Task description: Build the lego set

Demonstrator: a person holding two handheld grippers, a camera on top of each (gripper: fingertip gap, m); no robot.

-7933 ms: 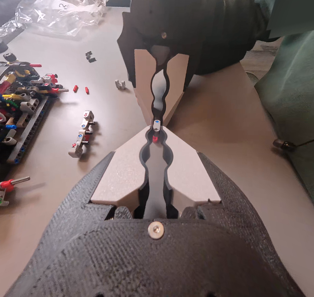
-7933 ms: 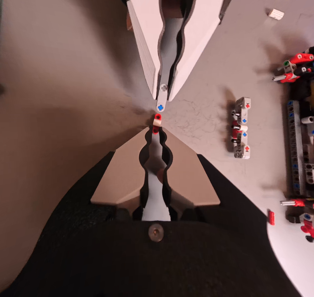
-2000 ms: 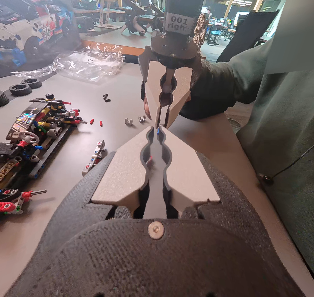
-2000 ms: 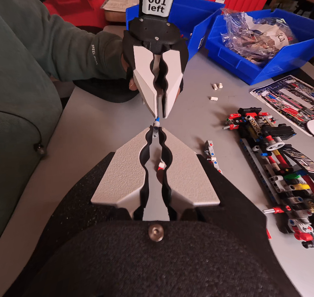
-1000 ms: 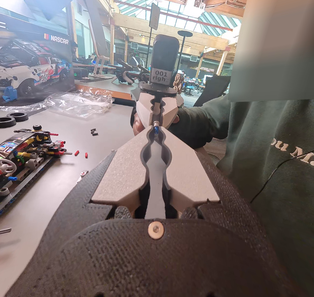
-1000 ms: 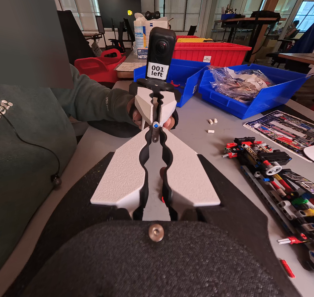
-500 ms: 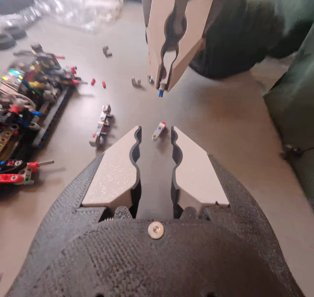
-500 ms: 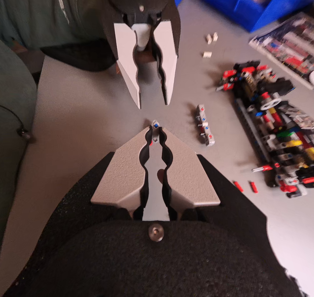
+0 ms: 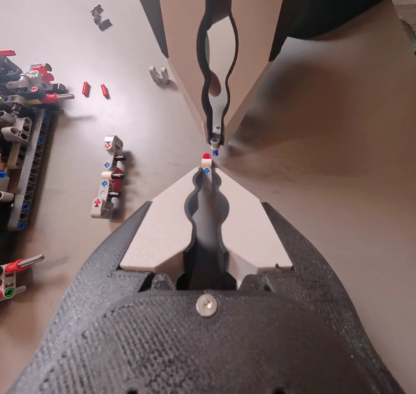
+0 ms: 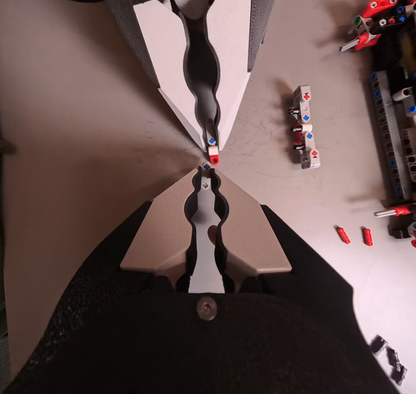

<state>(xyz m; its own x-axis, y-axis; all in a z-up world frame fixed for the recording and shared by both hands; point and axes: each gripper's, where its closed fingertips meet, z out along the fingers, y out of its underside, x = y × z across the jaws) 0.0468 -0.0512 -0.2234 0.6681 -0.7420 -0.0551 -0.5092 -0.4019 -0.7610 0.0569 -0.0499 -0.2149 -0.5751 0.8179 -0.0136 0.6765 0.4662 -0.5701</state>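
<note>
Right wrist view: both grippers' jaws pinch small grey beams [image 10: 205, 181] tip-to-tip.

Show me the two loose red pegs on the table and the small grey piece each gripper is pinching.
Red pegs [image 9: 86, 89]: left wrist view, on the left peg's middle.
Left gripper's piece [image 9: 207, 163]: left wrist view, white collar.
Right gripper's piece [image 10: 206, 186]: right wrist view, grey beam's cross hole.

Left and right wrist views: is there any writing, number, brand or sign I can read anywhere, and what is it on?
None: no words, numbers or brand marks show in either view.
The only marks are blue and red cross shapes on the loose grey assembly, the grey link in the left gripper and the grey beam in the right gripper; they are not text.
</note>
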